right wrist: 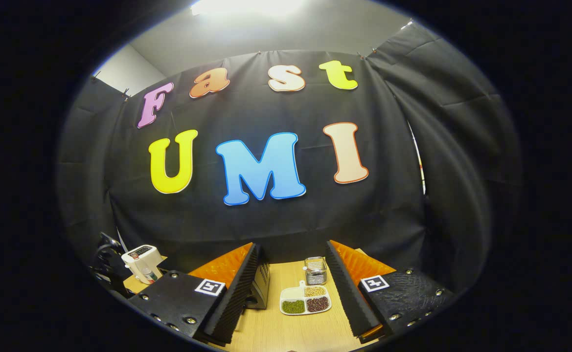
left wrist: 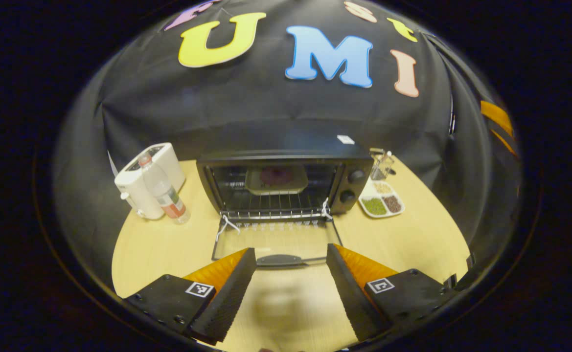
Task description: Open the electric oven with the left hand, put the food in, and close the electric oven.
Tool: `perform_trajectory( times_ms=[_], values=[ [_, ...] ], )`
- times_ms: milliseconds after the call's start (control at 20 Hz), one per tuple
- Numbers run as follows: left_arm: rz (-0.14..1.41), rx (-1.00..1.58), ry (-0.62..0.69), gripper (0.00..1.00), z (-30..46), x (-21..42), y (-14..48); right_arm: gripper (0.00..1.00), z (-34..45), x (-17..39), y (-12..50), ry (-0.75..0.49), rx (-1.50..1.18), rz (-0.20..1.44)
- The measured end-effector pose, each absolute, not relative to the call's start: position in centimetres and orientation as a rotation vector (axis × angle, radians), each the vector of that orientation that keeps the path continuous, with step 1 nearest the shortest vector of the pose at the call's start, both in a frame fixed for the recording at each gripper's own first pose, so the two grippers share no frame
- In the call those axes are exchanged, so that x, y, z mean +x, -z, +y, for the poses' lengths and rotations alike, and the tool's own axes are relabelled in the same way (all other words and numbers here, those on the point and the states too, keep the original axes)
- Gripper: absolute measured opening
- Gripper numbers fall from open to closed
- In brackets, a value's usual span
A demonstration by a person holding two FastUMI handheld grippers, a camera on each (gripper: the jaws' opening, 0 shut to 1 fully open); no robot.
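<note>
**Ahead of the left tongs: oven open, food inside, door still to be shut**

Straight ahead of the left tongs [left wrist: 290, 288], the electric oven [left wrist: 286, 183] stands with its glass door [left wrist: 276, 242] folded flat onto the surface [left wrist: 413, 239], the door handle [left wrist: 280, 260] lying just beyond and between the two fingertips. On the wire rack inside sits a pale tray of food [left wrist: 276, 180] with something dark on it, pushed well back. Judging from that, loading looks done and only the closing remains. The left tongs are spread wide with nothing between them, apparently lined up on the handle so the door can be lifted from its front edge.

The oven's two knobs [left wrist: 352, 186] sit on the panel to the right of the cavity. Farther right of the left tongs, a divided dish [left wrist: 381, 201] of green, tan and dark beans rests beside the oven, with a small wire holder [left wrist: 381, 164] behind it. Off to the left stand a white appliance [left wrist: 146, 178] and a clear bottle [left wrist: 163, 188] leaning against it, both well apart from the door's swing.

The right tongs [right wrist: 290, 293] are held high and back, gaping wide and empty, which keeps them clear of the door. Between their fingers lie the divided dish [right wrist: 305, 299] and wire holder [right wrist: 315, 270]; the oven's side [right wrist: 261, 286] shows just beyond the left finger.
</note>
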State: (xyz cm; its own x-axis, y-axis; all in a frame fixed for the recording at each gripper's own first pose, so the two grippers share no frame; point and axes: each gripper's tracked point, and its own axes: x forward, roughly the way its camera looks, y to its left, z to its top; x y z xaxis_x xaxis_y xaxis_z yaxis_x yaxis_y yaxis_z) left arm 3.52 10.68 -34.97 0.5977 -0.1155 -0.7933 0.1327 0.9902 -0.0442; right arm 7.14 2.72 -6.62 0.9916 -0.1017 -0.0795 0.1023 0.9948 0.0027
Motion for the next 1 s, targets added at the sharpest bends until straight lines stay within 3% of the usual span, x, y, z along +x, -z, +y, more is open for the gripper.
perform_trajectory(
  times_ms=[400, 1000],
  values=[
    [1.197, 0.028, 0.118, 1.0, 11.6, 1.2, 43.4, 0.9, -0.3, 6.2, 7.6, 0.168, -0.007, 0.11],
    [1.336, 0.142, 0.131, 0.98, 13.1, 3.4, 49.1, 0.89, -2.7, 4.5, 8.1, 0.234, -0.027, 0.136]
  ],
)
